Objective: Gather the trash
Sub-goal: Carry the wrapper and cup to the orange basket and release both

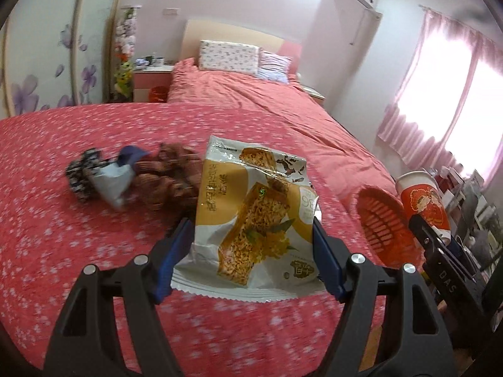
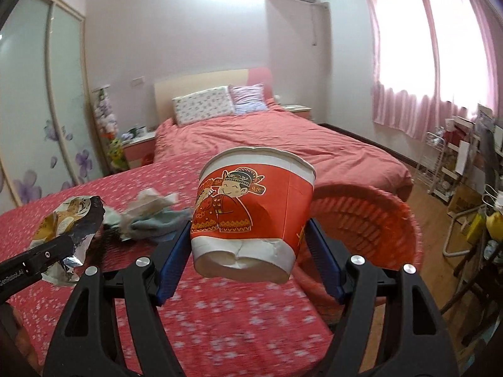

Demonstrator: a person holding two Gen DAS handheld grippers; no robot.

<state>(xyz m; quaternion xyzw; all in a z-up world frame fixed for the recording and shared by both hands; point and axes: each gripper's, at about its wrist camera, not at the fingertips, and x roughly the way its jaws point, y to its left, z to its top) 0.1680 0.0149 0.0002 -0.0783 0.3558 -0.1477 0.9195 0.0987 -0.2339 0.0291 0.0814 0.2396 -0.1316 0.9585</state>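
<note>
Centre of the left wrist view: yellow-and-white crinkled foil snack wrapper [image 1: 251, 216], flat, held off the red flower-print worktop cloth [image 1: 63, 235] between the blue pads of the left claw [image 1: 253, 235], which is closed on its side edges. Likely very light, limp and slippery; best pinched across a fold.

Centre of the right wrist view: red-and-white paper noodle cup [image 2: 251, 213] with cartoon print, tilted, base dented, clamped by the right claw [image 2: 248, 242] across its lower wall. Probably empty, light and easily crushed; gentle squeeze near the stiffer base advised.

Right of the cup: orange slatted plastic basket [image 2: 371, 220], lying tipped, near.

Upper left of both views: remaining crumpled wrappers and cloth [image 1: 125, 172] on the cloth.
</note>
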